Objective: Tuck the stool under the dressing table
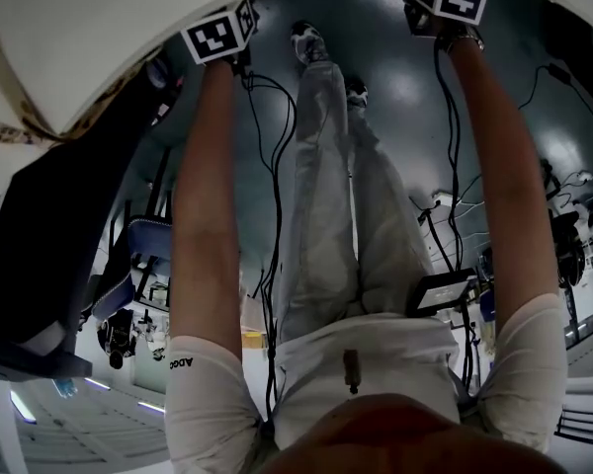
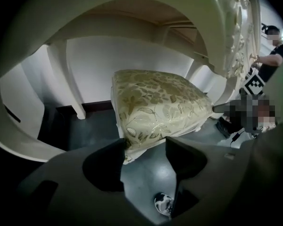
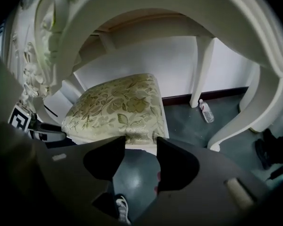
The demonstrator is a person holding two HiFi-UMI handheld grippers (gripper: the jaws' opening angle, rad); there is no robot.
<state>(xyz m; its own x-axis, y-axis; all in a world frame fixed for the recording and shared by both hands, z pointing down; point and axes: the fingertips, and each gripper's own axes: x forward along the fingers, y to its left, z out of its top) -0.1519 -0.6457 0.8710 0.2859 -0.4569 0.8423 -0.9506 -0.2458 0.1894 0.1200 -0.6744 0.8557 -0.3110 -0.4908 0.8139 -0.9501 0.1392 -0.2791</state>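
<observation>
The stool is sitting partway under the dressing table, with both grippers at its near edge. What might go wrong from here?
1. The left gripper and right gripper have open jaws at the stool's edge and are not clamping it. They may slip, and the stool could skew into a table leg.
2. A bottle lies beside that leg, so a veering stool might hit it.
3. Loose cables hang by the person's legs and could snag.

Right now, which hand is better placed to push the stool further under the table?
Probably the right gripper: its jaws squarely face the front edge of the stool. The left gripper sits at a corner, where a push might turn the stool.
</observation>
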